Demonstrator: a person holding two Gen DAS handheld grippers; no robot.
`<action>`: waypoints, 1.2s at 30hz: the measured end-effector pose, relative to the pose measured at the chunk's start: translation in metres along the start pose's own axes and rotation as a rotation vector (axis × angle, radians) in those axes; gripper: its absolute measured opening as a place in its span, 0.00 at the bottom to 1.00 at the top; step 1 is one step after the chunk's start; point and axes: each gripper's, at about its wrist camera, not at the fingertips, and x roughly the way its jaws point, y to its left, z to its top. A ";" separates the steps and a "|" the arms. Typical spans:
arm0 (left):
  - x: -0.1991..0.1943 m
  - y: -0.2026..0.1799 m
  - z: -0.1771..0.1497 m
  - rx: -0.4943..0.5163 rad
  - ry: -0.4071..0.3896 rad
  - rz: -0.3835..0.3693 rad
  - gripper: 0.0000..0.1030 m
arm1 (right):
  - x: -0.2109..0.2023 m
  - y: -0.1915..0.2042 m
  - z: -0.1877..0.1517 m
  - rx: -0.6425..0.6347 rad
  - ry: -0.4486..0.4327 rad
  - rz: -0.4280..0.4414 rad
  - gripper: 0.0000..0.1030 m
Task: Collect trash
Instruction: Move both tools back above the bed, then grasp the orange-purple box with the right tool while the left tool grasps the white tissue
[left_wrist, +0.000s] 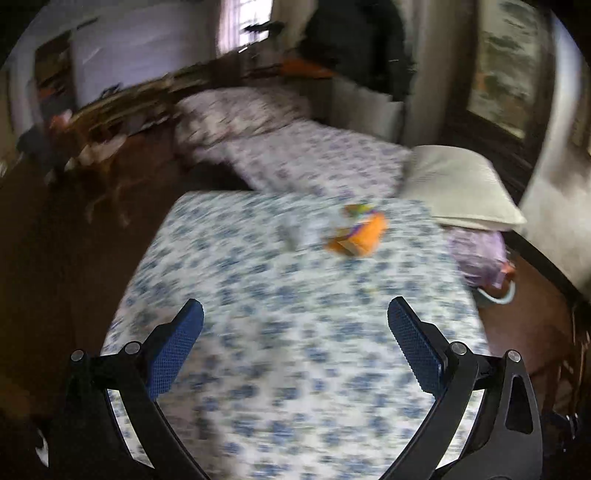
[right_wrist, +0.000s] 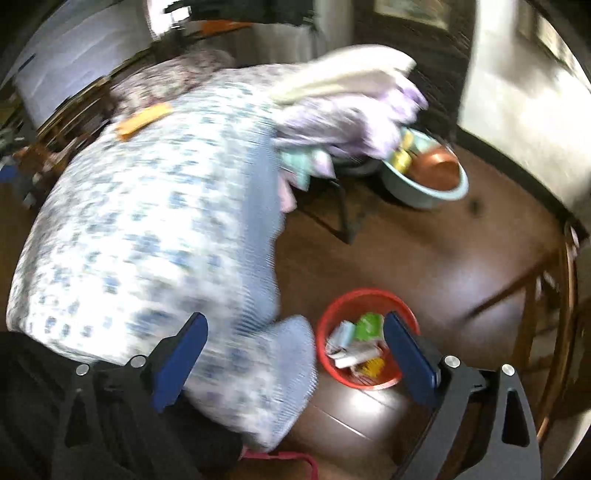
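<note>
Here, both my grippers, left (left_wrist: 295, 328) and right (right_wrist: 295, 339), jaws apart and empty, over the bed (left_wrist: 303, 354), pillow (left_wrist: 461, 184) beyond, orange wrapper (left_wrist: 360, 234) blurred on the sheet, red bin (right_wrist: 334, 325) on the floor holding scraps.

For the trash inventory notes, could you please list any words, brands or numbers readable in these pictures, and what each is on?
None can be read.
Orange packet on the bed: coloured print, too blurred to read.
Wrappers in the red bin: any print is too small and blurred.
Framed picture on the wall: no lettering can be made out.
</note>
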 end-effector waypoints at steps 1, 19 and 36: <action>0.004 0.015 0.000 -0.029 0.011 0.013 0.93 | -0.004 0.017 0.007 -0.033 -0.011 0.012 0.91; 0.005 0.093 0.006 -0.250 0.015 0.011 0.93 | 0.042 0.196 0.214 -0.141 -0.205 -0.005 0.94; 0.033 0.107 0.009 -0.276 0.055 -0.011 0.93 | 0.200 0.230 0.286 0.063 0.077 -0.067 0.62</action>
